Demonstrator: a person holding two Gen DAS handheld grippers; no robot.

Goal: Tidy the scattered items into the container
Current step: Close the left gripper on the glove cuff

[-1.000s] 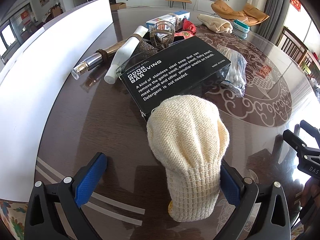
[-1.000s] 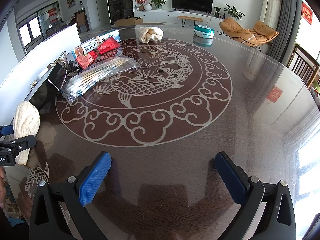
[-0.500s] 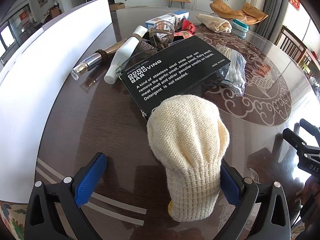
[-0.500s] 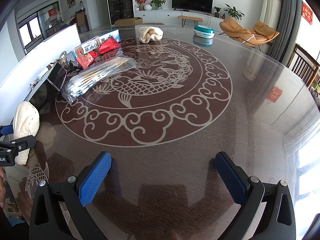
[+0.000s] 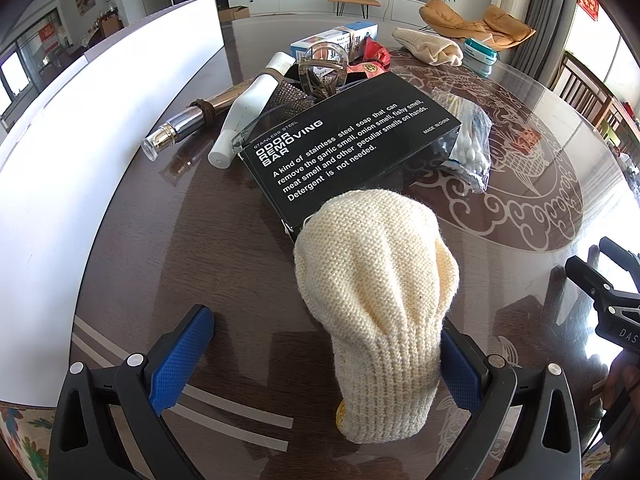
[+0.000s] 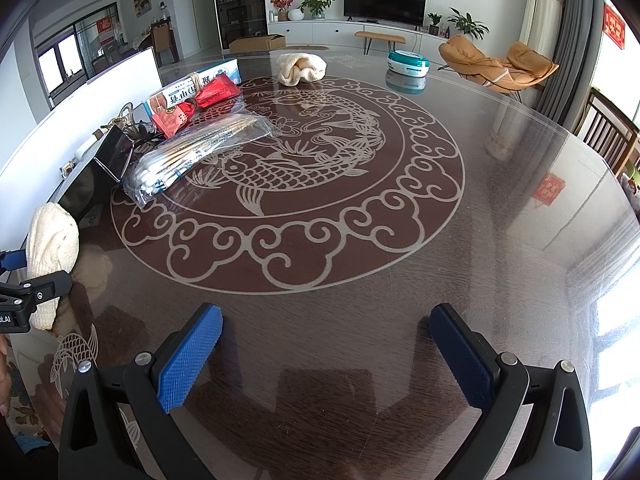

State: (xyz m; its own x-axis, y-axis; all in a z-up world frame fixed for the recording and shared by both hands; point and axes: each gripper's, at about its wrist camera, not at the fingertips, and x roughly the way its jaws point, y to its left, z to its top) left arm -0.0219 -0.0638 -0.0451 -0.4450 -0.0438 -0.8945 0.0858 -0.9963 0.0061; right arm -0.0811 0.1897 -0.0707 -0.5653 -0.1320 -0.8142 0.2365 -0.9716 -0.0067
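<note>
A cream knitted glove (image 5: 376, 312) lies on the dark glass table between the wide-open jaws of my left gripper (image 5: 320, 360), against the right pad (image 5: 460, 372); it also shows at the left edge of the right wrist view (image 6: 50, 252). Beyond it lies a black "Odor Removing Bar" box (image 5: 348, 144), a bag of cotton swabs (image 5: 470, 140), a white tube (image 5: 250, 108), a metallic bottle (image 5: 180, 128) and a mesh container (image 5: 296, 96). My right gripper (image 6: 324, 356) is open and empty over bare table.
A white board (image 5: 80, 128) runs along the table's left side. A second cream glove (image 6: 300, 68), a teal case (image 6: 408, 62), a red packet (image 6: 192, 106) and a blue-white box (image 6: 192, 84) lie farther back. The table's patterned centre (image 6: 300, 168) bears nothing.
</note>
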